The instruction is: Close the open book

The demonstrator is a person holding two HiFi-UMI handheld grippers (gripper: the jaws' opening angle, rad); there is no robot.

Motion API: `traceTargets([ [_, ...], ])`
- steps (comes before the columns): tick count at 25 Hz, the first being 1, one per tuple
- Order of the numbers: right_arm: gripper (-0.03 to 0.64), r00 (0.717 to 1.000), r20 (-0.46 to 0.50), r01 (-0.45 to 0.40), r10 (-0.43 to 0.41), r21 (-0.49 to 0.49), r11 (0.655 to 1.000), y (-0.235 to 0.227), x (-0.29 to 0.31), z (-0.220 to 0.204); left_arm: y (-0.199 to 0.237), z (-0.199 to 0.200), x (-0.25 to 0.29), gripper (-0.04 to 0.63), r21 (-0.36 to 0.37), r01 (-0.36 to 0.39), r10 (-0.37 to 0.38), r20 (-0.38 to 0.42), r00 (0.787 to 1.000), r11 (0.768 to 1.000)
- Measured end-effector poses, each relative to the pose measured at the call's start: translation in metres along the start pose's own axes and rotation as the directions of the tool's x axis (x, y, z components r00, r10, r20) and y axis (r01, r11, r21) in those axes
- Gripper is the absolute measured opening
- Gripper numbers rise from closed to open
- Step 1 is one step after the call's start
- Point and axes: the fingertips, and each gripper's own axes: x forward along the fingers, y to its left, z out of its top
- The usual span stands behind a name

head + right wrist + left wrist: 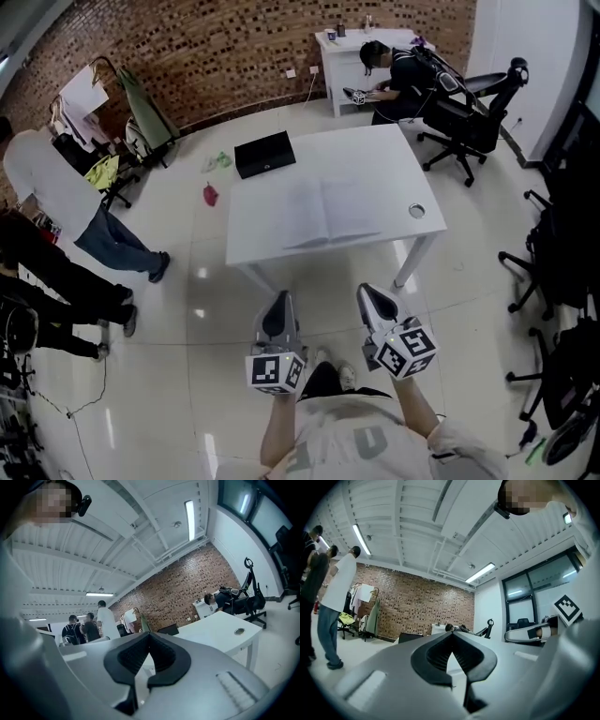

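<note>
An open white book [330, 214] lies flat on the white table [384, 150], its pages spread left and right near the table's front edge. My left gripper [278, 302] and right gripper [370, 295] are held side by side over the floor, short of the table and pointing level toward it. Both are shut with nothing between the jaws. In the left gripper view the left gripper [451, 637] shows its tips meeting in front of the table. The right gripper [149, 636] likewise shows closed tips in the right gripper view, with the table [220, 632] ahead on the right.
A black case [264, 154] sits on the table's far left corner and a cable hole [416, 211] at its right. People [56, 202] stand at the left, another person [398, 75] sits at a back desk, and office chairs [473, 108] stand at the right.
</note>
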Motion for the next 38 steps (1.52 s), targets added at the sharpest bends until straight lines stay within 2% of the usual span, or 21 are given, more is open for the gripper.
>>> traceTargets([
  [7,0.005,1.0,-0.016,0.023,-0.022,0.019,1.0,-0.032,0.027,-0.006,0.003,-0.013,0.045,0.015,0.024,0.008,-0.008,-0.006,1.0,1.0],
  [15,0.005,0.999,-0.031,0.042,-0.043,-0.011,0.999,-0.07,0.078,-0.004,0.016,-0.037,0.103,0.015,0.007,0.024,-0.024,-0.02,0.999,1.0],
  [19,0.006,0.994,-0.101,0.045,-0.049,-0.046,0.998,-0.089,0.112,-0.021,0.024,-0.046,0.138,0.015,0.019,0.032,-0.031,-0.037,0.999,0.999],
  [20,0.042,0.991,-0.124,0.039,-0.047,-0.066,0.997,-0.091,0.119,-0.027,0.027,-0.052,0.145,0.015,0.015,0.029,-0.029,-0.047,0.999,0.999],
  [22,0.059,0.987,-0.157,0.032,-0.043,-0.073,0.997,-0.096,0.131,-0.04,0.031,-0.068,0.157,0.015,0.009,0.035,-0.034,-0.07,0.997,0.999],
  [27,0.103,0.977,-0.207,0.05,-0.048,0.002,0.999,-0.118,0.165,-0.066,0.044,-0.097,0.184,0.015,0.0,0.045,-0.045,-0.09,0.995,0.999],
  [31,0.209,0.955,-0.29,0.095,-0.06,0.106,0.99,-0.144,0.178,-0.108,0.05,-0.124,0.2,0.015,-0.019,0.056,-0.058,-0.13,0.99,0.998],
  [35,0.252,0.921,-0.384,0.17,-0.061,0.257,0.951,-0.17,0.183,-0.151,0.052,-0.137,0.211,0.015,-0.029,0.074,-0.078,-0.17,0.982,0.997],
  [38,0.265,0.911,-0.409,0.2,-0.05,0.333,0.922,-0.176,0.188,-0.168,0.059,-0.139,0.218,0.015,-0.025,0.076,-0.079,-0.176,0.981,0.997],
])
